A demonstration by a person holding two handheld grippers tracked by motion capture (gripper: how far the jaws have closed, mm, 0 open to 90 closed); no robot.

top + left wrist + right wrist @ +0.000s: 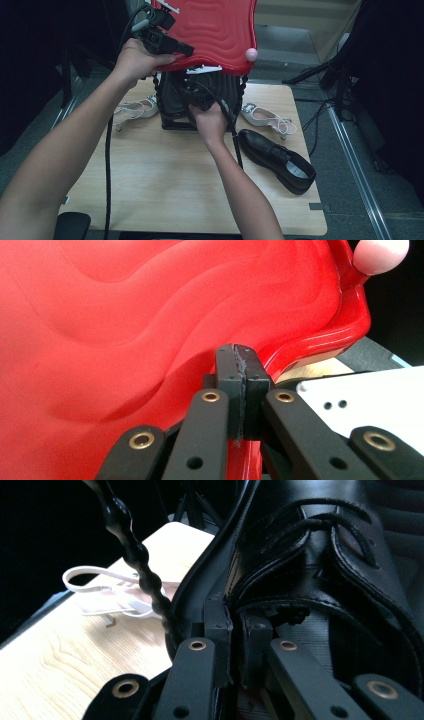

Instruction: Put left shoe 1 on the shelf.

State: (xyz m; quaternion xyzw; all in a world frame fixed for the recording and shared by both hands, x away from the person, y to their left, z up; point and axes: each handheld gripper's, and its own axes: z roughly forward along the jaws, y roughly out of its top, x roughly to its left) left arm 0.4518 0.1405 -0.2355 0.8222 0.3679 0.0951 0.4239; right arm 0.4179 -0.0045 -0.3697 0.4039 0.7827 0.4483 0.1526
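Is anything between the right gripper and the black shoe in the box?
Nothing visible: the right gripper is shut on the black shoe, while the left gripper holds the red lid raised.

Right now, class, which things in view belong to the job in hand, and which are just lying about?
In the job: red lid, held up by left gripper; black shoe, gripped by right gripper; black box.
Lying about: second black shoe; white sandals.
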